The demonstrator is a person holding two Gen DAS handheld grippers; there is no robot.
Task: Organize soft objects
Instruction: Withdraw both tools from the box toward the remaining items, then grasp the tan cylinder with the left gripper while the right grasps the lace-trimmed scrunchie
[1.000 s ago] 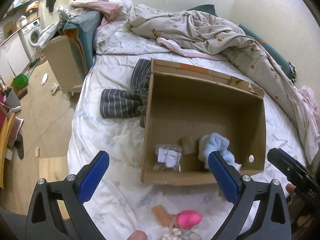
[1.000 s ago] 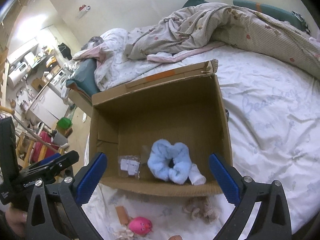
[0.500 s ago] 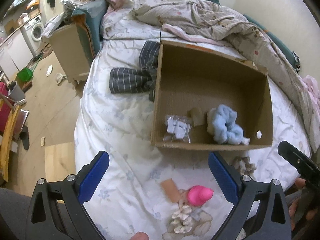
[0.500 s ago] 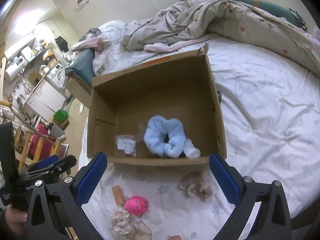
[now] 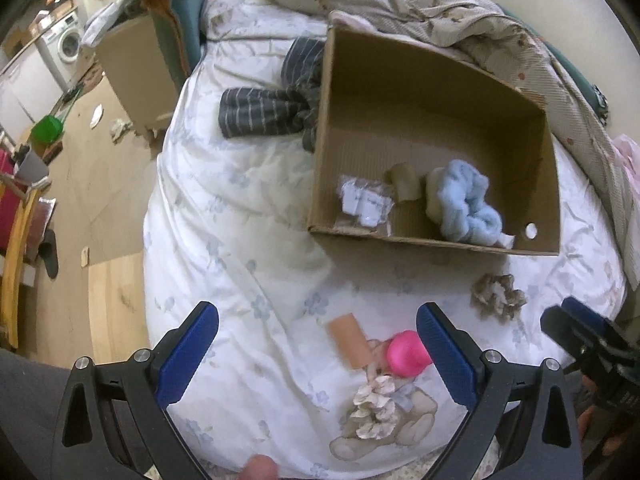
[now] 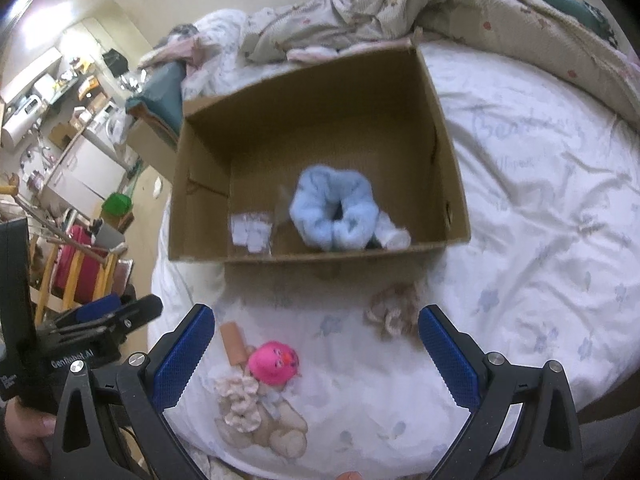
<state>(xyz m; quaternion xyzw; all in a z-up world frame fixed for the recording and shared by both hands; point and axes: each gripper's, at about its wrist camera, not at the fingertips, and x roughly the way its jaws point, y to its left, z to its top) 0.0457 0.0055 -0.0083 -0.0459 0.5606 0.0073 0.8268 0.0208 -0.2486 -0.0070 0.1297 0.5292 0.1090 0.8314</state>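
A fluffy pale-blue scrunchie (image 6: 334, 208) lies inside the open brown cardboard box (image 6: 452, 184) on the white bed — my left tongs (image 5: 318, 354) and right tongs (image 6: 316, 354) both gape wide, holding nothing.

place: home bedroom | evidence: bed (image 6: 540, 208), rumpled quilt (image 5: 460, 36) (washing machine (image 5: 69, 43) just beyond)

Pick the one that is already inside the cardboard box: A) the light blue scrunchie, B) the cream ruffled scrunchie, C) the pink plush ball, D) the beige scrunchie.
A: the light blue scrunchie lies on the floor of the cardboard box, while the pink plush ball, the beige scrunchie and the cream ruffled scrunchie all lie on the bedsheet in front of it.
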